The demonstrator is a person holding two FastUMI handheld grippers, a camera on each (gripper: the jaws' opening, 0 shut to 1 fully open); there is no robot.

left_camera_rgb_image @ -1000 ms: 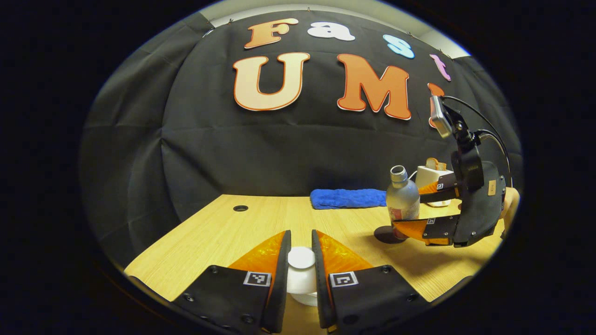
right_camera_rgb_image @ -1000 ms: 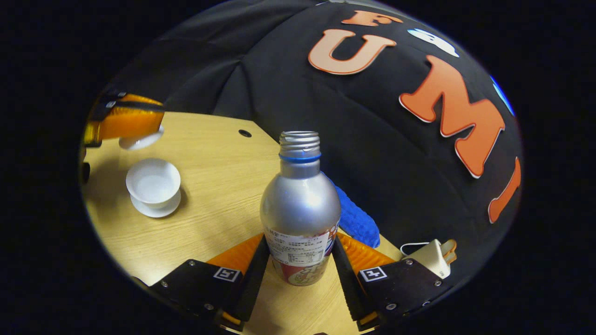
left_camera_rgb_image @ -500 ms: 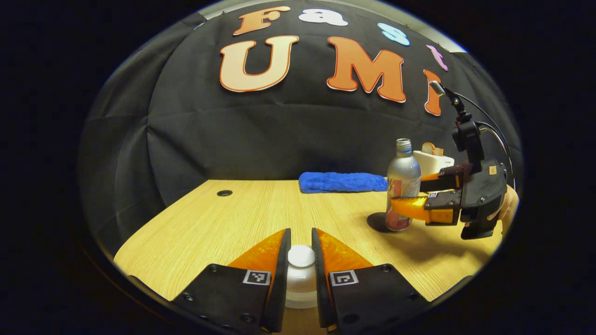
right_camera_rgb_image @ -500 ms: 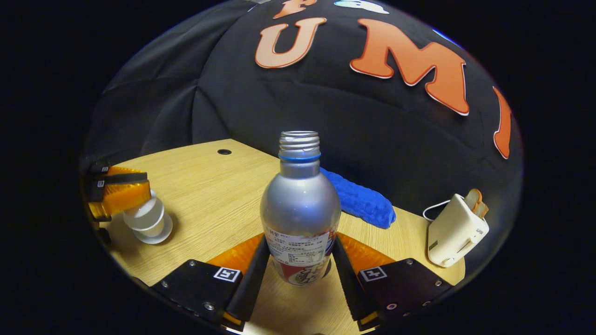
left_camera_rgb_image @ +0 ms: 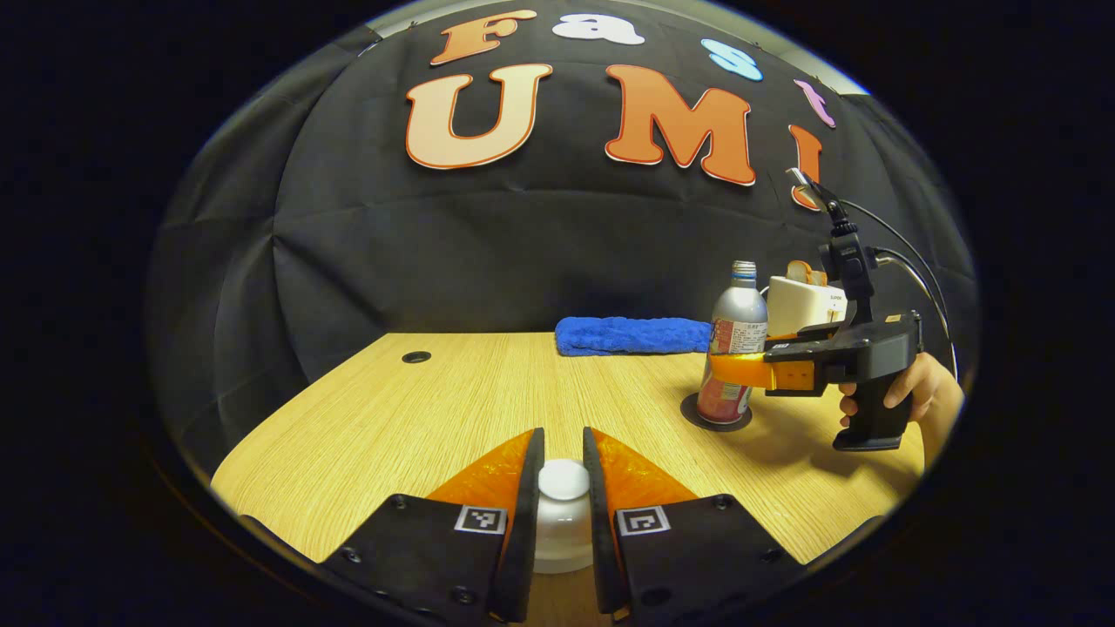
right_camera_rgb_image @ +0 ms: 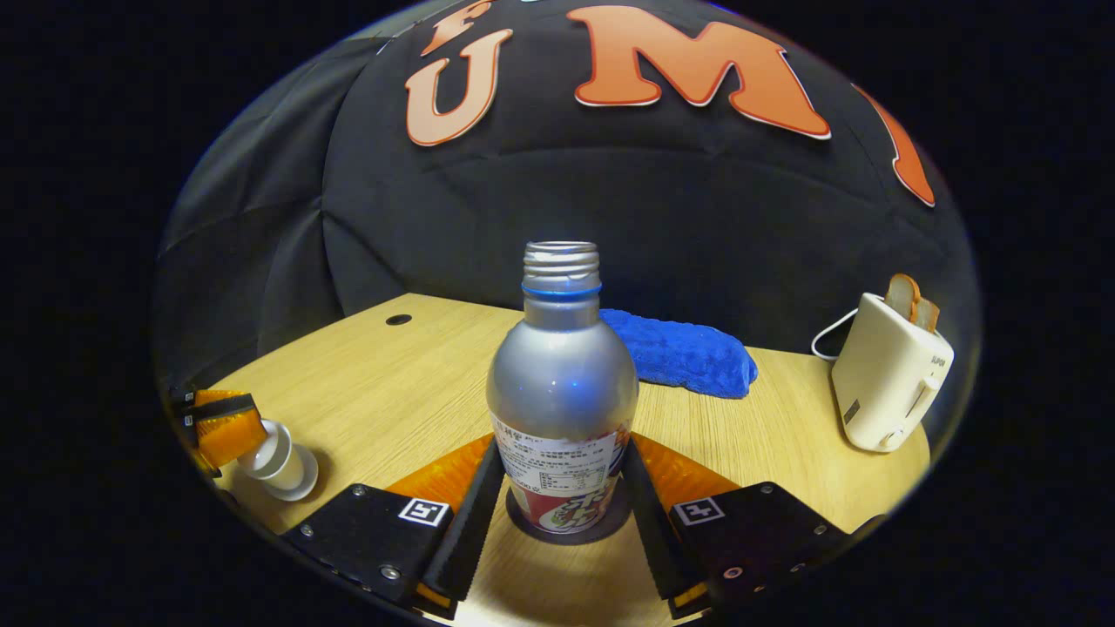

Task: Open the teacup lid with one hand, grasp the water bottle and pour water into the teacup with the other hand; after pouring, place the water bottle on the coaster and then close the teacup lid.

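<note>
The silver water bottle point(right_camera_rgb_image: 562, 383) stands upright and uncapped on the dark round coaster point(right_camera_rgb_image: 531, 526), with my right gripper point(right_camera_rgb_image: 562, 444) shut on its labelled lower body. In the left gripper view the same bottle point(left_camera_rgb_image: 739, 312) and coaster point(left_camera_rgb_image: 692, 413) sit at the right, held by the right gripper point(left_camera_rgb_image: 727, 367) in a hand point(left_camera_rgb_image: 915, 392). My left gripper point(left_camera_rgb_image: 563, 448) is shut on the knob of the white teacup lid point(left_camera_rgb_image: 563, 481). The lid point(right_camera_rgb_image: 261, 442) sits on the white teacup point(right_camera_rgb_image: 286, 466), with the left gripper point(right_camera_rgb_image: 225, 427) over it.
The wooden table point(left_camera_rgb_image: 435, 409) has a cable hole point(left_camera_rgb_image: 416, 357) at its back left. A blue towel point(right_camera_rgb_image: 679, 353) lies along the back edge. A cream toaster point(right_camera_rgb_image: 888, 383) with bread and a white cord stands at the back right.
The right gripper has swung the bottle upright and lowered it onto the coaster. The left gripper has brought the lid down over the teacup.
</note>
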